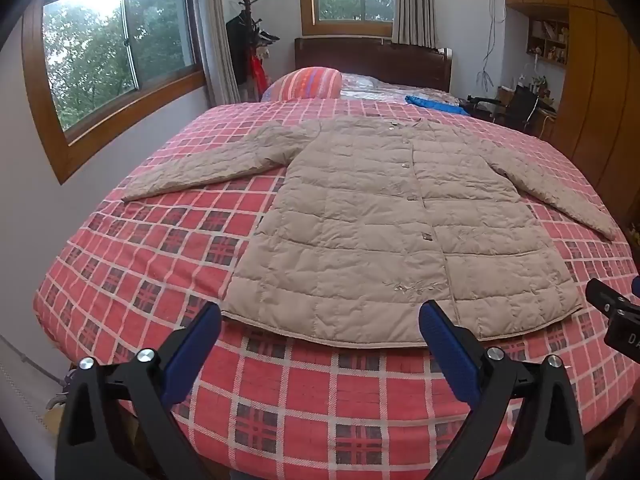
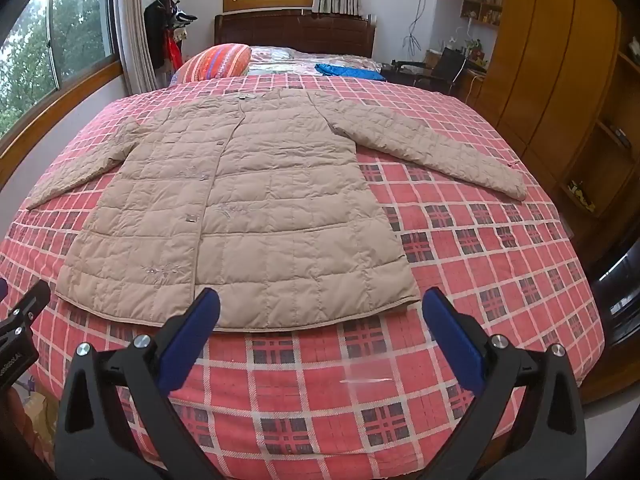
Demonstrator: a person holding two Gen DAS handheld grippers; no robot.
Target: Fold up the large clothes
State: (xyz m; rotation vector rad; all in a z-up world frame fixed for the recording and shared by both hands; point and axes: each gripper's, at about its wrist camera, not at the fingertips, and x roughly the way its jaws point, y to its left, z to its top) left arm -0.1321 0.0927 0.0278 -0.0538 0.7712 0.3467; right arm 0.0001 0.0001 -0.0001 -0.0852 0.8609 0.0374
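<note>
Both tongs, left (image 1: 320, 320) and right (image 2: 320, 308), are gaping wide, released, hovering just short of the beige coat's (image 1: 380, 220) hem, lying flat on the checked bedspread (image 1: 300, 392)

We see the coat (image 1: 372, 220) lying flat on the bed (image 1: 304, 396), hem toward the foot edge, collar toward the headboard (image 1: 372, 60), one sleeve reaching to each side edge. Behind the collar lie a pillow (image 1: 308, 84) on the left and a folded garment (image 1: 436, 105) on the right. Our two grippers hang before the foot edge, left gripper (image 1: 320, 316) beside right gripper (image 2: 320, 304).
</note>
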